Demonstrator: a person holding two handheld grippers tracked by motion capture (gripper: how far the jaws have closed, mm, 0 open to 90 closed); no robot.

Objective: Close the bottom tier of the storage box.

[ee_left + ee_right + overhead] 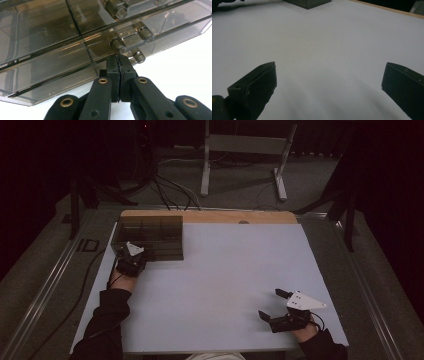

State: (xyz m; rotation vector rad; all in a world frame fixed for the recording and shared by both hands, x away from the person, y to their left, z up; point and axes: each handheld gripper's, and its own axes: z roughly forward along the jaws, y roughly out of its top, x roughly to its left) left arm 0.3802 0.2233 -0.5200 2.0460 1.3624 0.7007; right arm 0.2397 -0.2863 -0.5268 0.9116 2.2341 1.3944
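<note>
1. The room beyond the white table (225, 285) is very dark; only cables and a pale metal stand (245, 150) on the floor behind it can be made out.
2. The left gripper (132, 256) sits at the far left of the table, at the near edge of a box (150, 236). From above, its tips are hidden under its own body.
3. In the left gripper view the box (57, 45) is cut off by the top and left edges. Whether its compartments hold anything cannot be told.
4. The box is smoky, see-through dark plastic, low and rectangular, split by inner walls, with a small clasp (130, 41) on its near edge.
5. The left gripper's (119, 58) jaws are pressed together, tips right at that clasp; whether they pinch any plastic is unclear.
6. The right gripper (272, 305) rests near right, well apart from the box, jaws spread wide over bare table.
</note>
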